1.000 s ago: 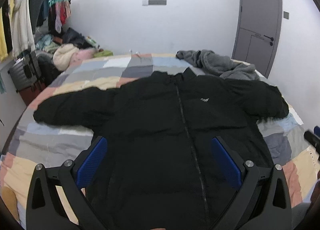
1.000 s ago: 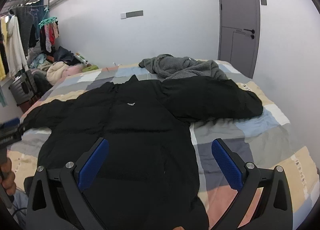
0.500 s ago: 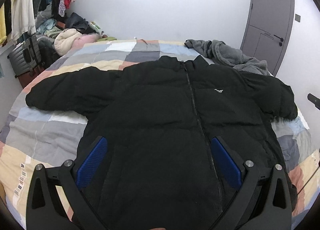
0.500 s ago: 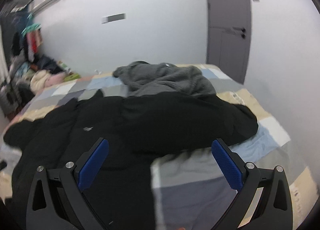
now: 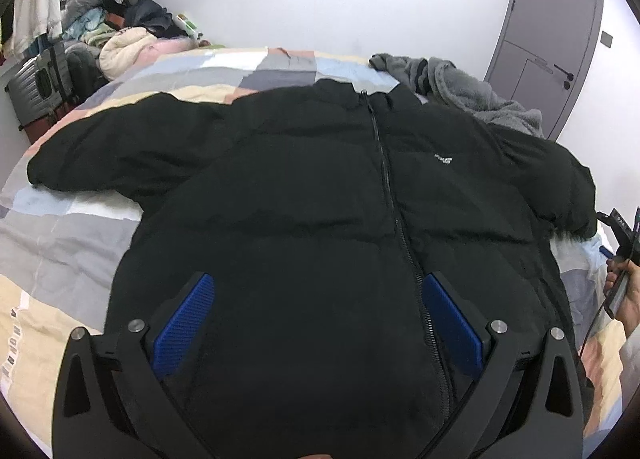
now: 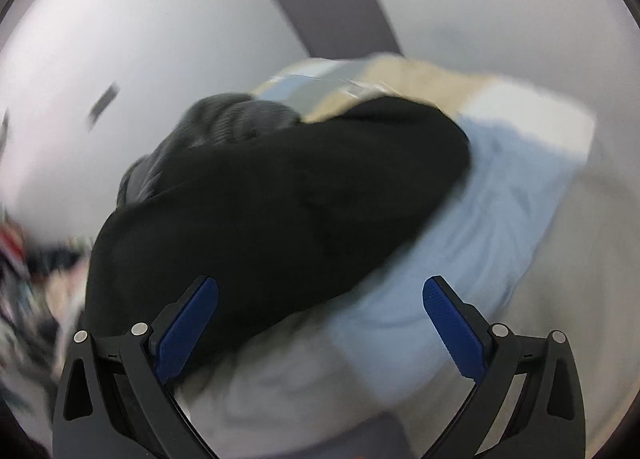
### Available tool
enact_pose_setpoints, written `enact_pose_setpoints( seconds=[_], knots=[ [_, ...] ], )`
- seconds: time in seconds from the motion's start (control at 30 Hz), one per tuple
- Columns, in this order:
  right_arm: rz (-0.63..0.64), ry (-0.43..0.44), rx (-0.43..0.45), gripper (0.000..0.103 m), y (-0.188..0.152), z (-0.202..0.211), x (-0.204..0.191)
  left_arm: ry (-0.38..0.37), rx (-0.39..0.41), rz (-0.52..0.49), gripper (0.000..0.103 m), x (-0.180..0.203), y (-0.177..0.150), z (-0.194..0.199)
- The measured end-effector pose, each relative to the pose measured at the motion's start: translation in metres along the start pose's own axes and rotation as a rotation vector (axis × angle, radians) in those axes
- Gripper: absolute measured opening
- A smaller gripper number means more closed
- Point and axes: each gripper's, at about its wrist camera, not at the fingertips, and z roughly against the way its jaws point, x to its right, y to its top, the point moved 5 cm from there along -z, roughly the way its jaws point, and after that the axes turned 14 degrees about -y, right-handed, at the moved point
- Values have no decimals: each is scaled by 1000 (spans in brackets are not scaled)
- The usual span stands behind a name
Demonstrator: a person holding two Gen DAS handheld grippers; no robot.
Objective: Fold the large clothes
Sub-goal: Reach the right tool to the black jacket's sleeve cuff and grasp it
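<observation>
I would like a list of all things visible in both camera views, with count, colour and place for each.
jacket: one, black, spread flat on the bed, zipped, sleeves out
bedcover: one, patchwork of grey, beige, blue, under the jacket
fleece garment: one, grey, crumpled at the bed's far right
door: one, grey, right wall
suitcase: one, grey, far left
clothes pile: several, mixed colours, far left corner
left tool: open, above the jacket's hem
right tool: open, near the jacket's sleeve, blurred
hand: one, right edge
</observation>
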Motion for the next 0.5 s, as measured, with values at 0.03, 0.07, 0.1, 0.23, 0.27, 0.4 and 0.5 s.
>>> enact_pose_setpoints(
  seconds=[0.03,0.07,0.1,0.23,0.27,0.4,0.5],
  knots=[
    [-56,21,-18,102,1,-12,9,1,-3,1,103,0,-1,-3],
    [-93,42,-29,101,2,-20,13,1,-5,2,103,0,-1,-5],
    [-143,74,-29,101,5,-30,19,0,-5,3,103,1,-1,-9],
    [-334,156,35,101,28,-50,39,-8,1,-4,103,1,0,-16],
    [-363,162,47,101,31,-51,41,-7,4,-5,103,2,0,-18],
    [-418,167,126,99,60,-63,47,-4,23,7,103,2,2,-25],
    [-399,122,114,87,76,-82,47,-10,36,14,103,3,4,-31]
  ],
)
